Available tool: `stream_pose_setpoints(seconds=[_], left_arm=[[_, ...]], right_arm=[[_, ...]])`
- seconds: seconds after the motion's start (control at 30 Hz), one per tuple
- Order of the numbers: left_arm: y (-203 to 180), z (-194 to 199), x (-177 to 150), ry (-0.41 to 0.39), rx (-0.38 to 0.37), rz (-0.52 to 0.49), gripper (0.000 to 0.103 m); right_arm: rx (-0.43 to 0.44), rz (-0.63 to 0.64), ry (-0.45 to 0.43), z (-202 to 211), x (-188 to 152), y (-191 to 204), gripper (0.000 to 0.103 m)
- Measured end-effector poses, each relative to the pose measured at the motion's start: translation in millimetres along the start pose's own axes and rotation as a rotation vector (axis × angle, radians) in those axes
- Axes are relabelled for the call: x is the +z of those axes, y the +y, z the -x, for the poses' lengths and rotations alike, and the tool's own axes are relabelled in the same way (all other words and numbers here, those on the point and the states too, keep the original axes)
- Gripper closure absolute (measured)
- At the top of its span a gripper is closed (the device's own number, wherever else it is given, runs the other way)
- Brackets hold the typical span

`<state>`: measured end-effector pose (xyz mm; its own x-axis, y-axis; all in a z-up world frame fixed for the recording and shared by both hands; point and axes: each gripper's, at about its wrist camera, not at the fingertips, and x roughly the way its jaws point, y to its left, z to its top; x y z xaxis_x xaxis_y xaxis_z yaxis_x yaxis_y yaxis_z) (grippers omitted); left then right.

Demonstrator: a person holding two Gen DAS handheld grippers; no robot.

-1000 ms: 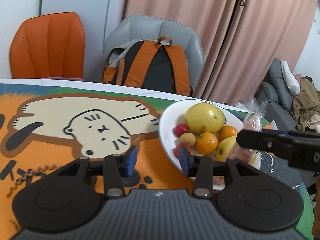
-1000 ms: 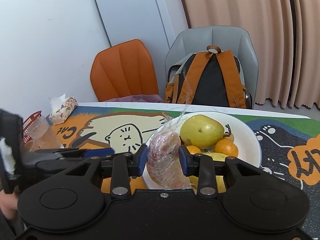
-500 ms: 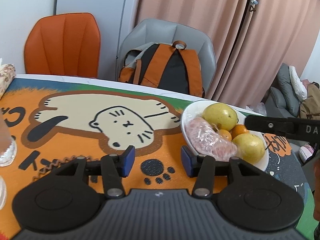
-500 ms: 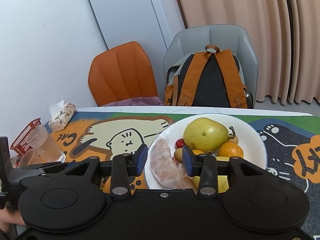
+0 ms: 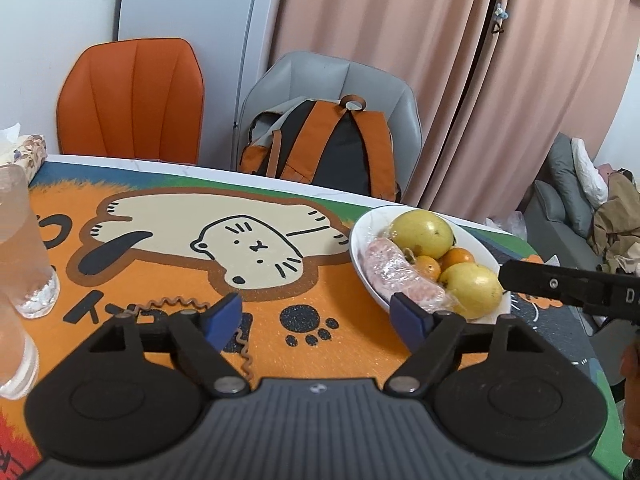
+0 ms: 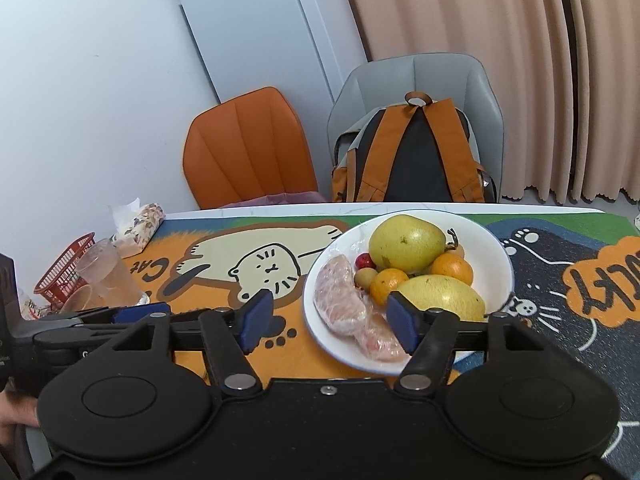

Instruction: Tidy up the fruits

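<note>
Fruit wrapped in plastic film (image 6: 347,307) lies in the white bowl (image 6: 505,264) beside what look like pears and oranges, on your desk's cat mat (image 6: 224,256). Your right tool (image 6: 328,320) hovers above it, jaws opening, gripping nothing. Your left tool (image 5: 316,316) is also opening, empty.

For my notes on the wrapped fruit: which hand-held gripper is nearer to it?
Right. The right hand-held gripper, jaws opening, has the wrapped fruit lying between its fingers, released. The left hand-held gripper, also opening, sits beside the plate, over the mat.
</note>
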<state>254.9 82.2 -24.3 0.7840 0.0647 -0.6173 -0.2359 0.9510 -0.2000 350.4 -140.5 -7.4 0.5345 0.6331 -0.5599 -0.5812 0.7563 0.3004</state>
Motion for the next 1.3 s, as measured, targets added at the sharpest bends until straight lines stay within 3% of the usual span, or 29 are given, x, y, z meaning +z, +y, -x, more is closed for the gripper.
stream_pose_setpoints(seconds=[0.43,0.77,1.3], left_arm=[[-10.5,38.8,-11.3,-0.022,-0.001,-0.02,0.01],[-15.1,68.5,-17.0,-0.029,-0.006,-0.015,0.006],[-22.4,117.1,-34.0,-0.05,-0.009,-0.038,0.004]], right_arm=[[-0.006,0.006,-0.034,40.2,-16.0,9.5,0.023],[-0.018,-0.009,-0.067,73.8,-29.1,15.7,0.001],[-0.053,-0.022,-0.088,120.0,-55.5,25.2,0.0]])
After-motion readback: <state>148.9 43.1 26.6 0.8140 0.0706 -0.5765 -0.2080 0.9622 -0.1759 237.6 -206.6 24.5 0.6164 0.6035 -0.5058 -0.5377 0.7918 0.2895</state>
